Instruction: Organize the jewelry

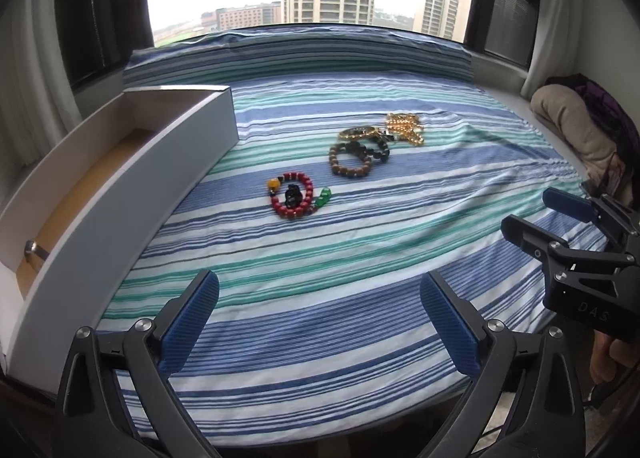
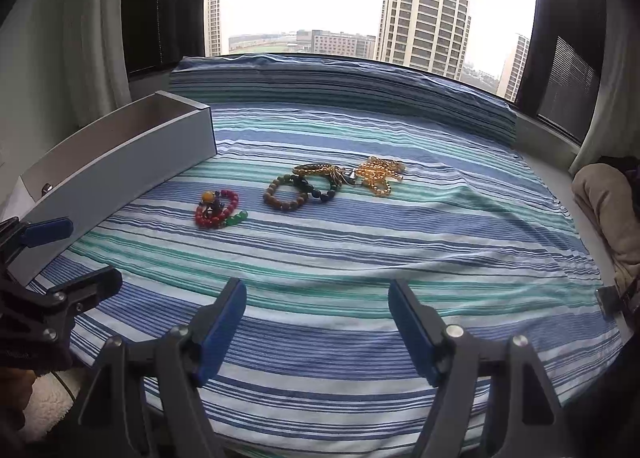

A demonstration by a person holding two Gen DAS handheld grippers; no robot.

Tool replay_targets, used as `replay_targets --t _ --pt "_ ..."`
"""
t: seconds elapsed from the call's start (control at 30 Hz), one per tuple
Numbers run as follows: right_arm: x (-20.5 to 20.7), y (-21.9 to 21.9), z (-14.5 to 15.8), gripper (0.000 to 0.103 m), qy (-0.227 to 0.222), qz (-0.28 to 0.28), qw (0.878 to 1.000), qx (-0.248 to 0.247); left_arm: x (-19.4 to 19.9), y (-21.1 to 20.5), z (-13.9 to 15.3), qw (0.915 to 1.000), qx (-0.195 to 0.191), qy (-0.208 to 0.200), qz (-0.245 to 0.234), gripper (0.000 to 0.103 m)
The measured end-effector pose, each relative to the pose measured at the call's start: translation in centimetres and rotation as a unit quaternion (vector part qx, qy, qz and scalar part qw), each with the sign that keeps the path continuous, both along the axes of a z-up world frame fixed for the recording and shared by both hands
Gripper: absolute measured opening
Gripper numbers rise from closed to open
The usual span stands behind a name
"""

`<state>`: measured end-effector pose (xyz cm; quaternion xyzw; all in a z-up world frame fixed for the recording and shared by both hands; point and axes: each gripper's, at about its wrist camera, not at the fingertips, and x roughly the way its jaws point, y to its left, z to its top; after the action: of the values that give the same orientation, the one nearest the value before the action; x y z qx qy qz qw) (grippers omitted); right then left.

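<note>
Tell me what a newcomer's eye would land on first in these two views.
The cluster of jewelry in the middle of the striped bedsheet: a red bead bracelet nearest the open white drawer, which sits on the sheet's left side, then a brown bead bracelet and a tangled gold chain farther right. Both the left gripper and the right gripper hang open and empty over the near stripes.

A red bead bracelet [image 1: 291,197] with a yellow bead and a dark charm lies flat on the striped sheet, green beads [image 1: 324,196] touching its side. Beyond it a brown bracelet [image 1: 349,160] overlaps a dark one [image 1: 374,149], next to a tangled gold chain [image 1: 406,128]. A white drawer [image 1: 120,178] stands open, left of the jewelry
</note>
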<state>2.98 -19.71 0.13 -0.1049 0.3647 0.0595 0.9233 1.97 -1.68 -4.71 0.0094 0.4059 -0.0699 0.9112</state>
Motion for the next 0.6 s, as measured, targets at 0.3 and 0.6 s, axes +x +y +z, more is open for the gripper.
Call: replay_targets --t 0.3,0.6 --pt "0.7 0.2 -0.3 0.075 0.015 -0.003 1.000 -0.001 0.3 0.9 -0.2 0.9998 0.005 0.002 0.019 0.101" --pt "0.2 0.9 -0.4 0.075 0.023 0.002 1.000 -0.003 0.3 1.8 -0.1 0.9995 -0.002 0.003 0.031 0.101"
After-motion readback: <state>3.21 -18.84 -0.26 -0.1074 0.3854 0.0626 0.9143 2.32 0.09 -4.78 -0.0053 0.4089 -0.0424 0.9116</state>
